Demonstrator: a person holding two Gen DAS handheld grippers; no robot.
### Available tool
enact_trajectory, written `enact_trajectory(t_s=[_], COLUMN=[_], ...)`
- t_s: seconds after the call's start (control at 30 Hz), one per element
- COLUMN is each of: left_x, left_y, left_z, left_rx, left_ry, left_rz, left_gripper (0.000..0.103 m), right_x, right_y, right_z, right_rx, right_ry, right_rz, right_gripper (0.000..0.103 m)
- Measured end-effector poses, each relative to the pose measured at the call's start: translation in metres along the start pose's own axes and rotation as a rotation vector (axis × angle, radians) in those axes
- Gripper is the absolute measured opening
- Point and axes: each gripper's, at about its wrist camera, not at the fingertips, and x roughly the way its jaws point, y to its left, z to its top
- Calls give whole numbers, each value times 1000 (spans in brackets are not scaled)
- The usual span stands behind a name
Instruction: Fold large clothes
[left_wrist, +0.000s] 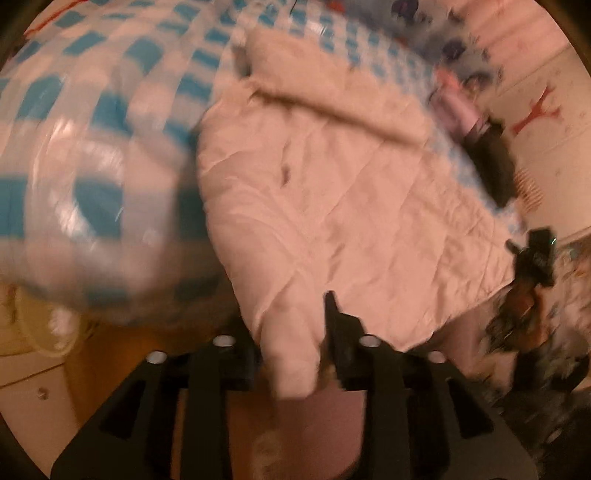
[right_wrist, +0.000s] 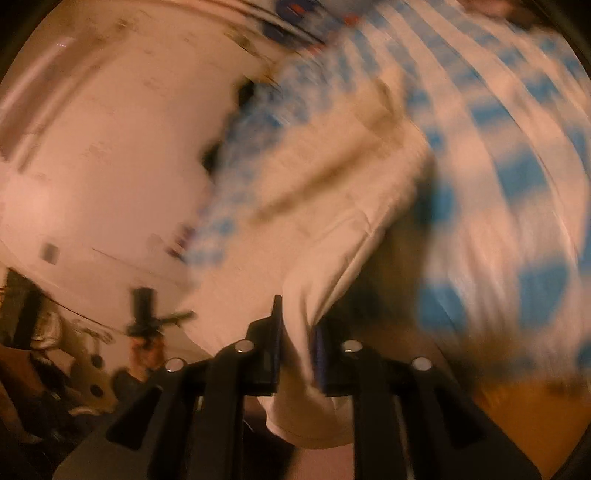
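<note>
Pale coat (left_wrist: 332, 177) on checked bedspread (left_wrist: 110, 74), spread ahead of both grippers, long axis running away toward fur collar. Left gripper (left_wrist: 295, 354) pinching near hem corner; right gripper (right_wrist: 297, 350) pinching other near corner, cloth bunched btwn pads. Both equally near hem. Judged next: carry hem fwd over body toward collar.

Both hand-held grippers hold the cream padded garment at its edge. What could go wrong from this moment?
1. Each hand-held gripper, left and right, pinches only a narrow edge of the cream garment, so the bulky cloth may slip out.
2. The furry collar already lies folded over, so it might bunch inside the fold.
</note>
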Motion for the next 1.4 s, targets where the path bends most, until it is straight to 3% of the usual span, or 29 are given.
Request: enact_trajectory(t_s=[0.07,0.17,0.23,0.3,0.43,0.57,0.67,0.7,0.73,0.8,0.83,0.87,0.97,1.0,1.1,1.13,1.2,1.27,1.4], left_x=[-7,-37,-49,-48,-3,57,100,117,148,199,209,205,174,165,149,156,176,193,175], left_y=[16,35,33,11,-36,-57,-43,-38,-28,-9,4,7,-10,-19,-43,-47,-45,-34,-33], left_z=[-8,10,36,79,162,243,283,291,303,304,302,300,295,293,292,294,310,308,289], left_rx=[-32,-72,-60,-7,62,9,-95,-110,-123,-133,-162,-177,-141,-101,3,28,54,58,62], left_ry=[-15,-120,-188,-272,-363,-433,-431,-409,-334,-209,-194,-204,-286,-328,-428,-433,-371,-319,-375], left_rz=[52,174,201,181,96,49,-12,2,96,162,124,110,170,196,294,346,427,451,467], left_gripper=[38,48,50,53,59,59,60,60,60,61,61,61,61,61,70,74,74,74,74], right_x=[-6,-30,-29,-5,85,174,225,242,248,249,244,238,212,207,219,225,238,234,190], right_y=[-21,-27,-11,18,57,70,39,10,-14,-52,-53,-49,-17,-10,-29,-39,-56,-47,-14], right_z=[-8,13,41,83,161,220,250,259,262,264,266,266,264,264,272,274,272,271,251], right_rx=[42,76,33,-59,-182,-262,-240,-173,-120,-31,-8,-7,-140,-177,-158,-143,-136,-138,-197], right_ry=[-7,-135,-191,-235,-213,-162,-113,-77,-52,-45,-54,-60,-136,-163,-127,-109,-92,-103,-230], right_rz=[-126,-220,-239,-221,-155,-170,-332,-402,-406,-351,-313,-300,-308,-354,-486,-504,-528,-535,-473], right_gripper=[29,44,58,65,65,65,66,65,58,51,51,51,74,81,81,81,81,81,82])
